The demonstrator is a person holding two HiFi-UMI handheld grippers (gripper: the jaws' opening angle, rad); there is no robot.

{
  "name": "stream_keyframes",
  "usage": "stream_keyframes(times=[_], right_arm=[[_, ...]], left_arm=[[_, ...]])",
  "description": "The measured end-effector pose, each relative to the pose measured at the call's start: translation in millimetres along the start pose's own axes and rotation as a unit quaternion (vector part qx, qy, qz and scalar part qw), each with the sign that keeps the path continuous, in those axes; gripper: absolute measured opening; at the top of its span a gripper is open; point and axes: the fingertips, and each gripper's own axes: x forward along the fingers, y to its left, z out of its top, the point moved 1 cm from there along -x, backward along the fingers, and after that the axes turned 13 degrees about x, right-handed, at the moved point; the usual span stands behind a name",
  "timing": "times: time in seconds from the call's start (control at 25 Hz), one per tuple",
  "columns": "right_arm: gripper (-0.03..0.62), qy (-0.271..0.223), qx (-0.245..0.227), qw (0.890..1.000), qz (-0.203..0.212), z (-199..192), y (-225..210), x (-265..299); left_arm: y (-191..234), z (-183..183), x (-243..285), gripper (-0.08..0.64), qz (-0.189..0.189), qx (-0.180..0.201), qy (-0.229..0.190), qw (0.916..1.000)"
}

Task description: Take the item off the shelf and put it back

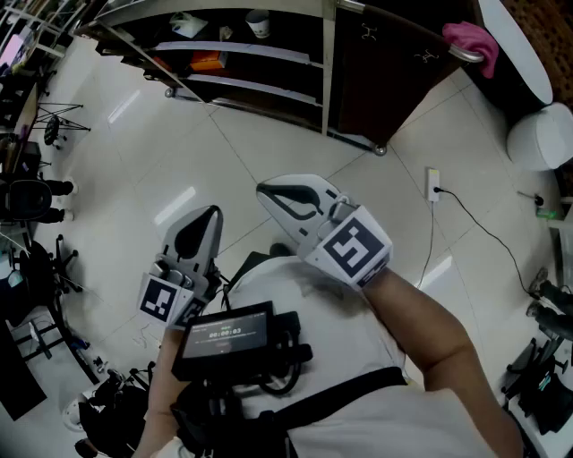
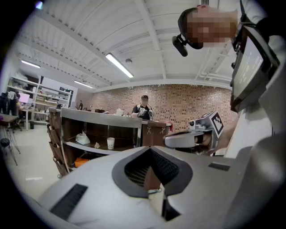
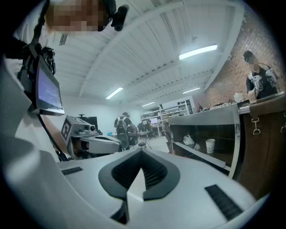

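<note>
A dark shelf unit (image 1: 260,54) stands across the floor at the top of the head view. On its shelves are a white paper cup (image 1: 258,22), an orange item (image 1: 208,62) and a crumpled white thing (image 1: 190,25). In the left gripper view the cup (image 2: 110,142) stands on the middle shelf. In the right gripper view the cup (image 3: 210,145) sits right of centre. My left gripper (image 1: 211,215) and right gripper (image 1: 267,190) are held near my chest, well short of the shelf. Both are shut and hold nothing. The left gripper (image 2: 149,149) and right gripper (image 3: 142,152) show their pads meeting.
A pink cloth (image 1: 473,38) lies on the brown cabinet beside the shelf. A white stool (image 1: 542,139) and a floor cable (image 1: 466,210) are to the right. Office chairs and stands (image 1: 31,197) crowd the left edge. A person (image 2: 144,108) stands behind the shelf unit.
</note>
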Motion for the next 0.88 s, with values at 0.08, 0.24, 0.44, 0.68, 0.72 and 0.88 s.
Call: stream_keyframes(times=[0.08, 0.24, 0.44, 0.68, 0.72, 0.88], right_arm=[[0.005, 0.000, 0.001, 1.000, 0.003, -1, -4, -4], [0.005, 0.001, 0.007, 1.000, 0.003, -3, -15, -11], [0.005, 0.003, 0.018, 1.000, 0.003, -5, -23, -6], [0.005, 0.023, 0.019, 1.000, -0.010, -12, -37, 17], [0.005, 0.025, 0.020, 0.999, -0.016, -11, -42, 22], [0.005, 0.027, 0.020, 0.999, -0.043, -1, -67, 52]], left_arm=[[-1, 1, 4, 0.006, 0.009, 0.002, 0.001, 1.0000], [-7, 4, 13, 0.006, 0.016, 0.002, 0.002, 0.9999], [-3, 3, 18, 0.006, 0.016, 0.001, 0.007, 0.9999], [27, -15, 24, 0.006, 0.011, -0.015, 0.005, 0.9998], [36, -19, 27, 0.006, 0.009, -0.018, 0.003, 0.9998], [79, -27, 49, 0.006, -0.004, -0.027, -0.011, 0.9996]])
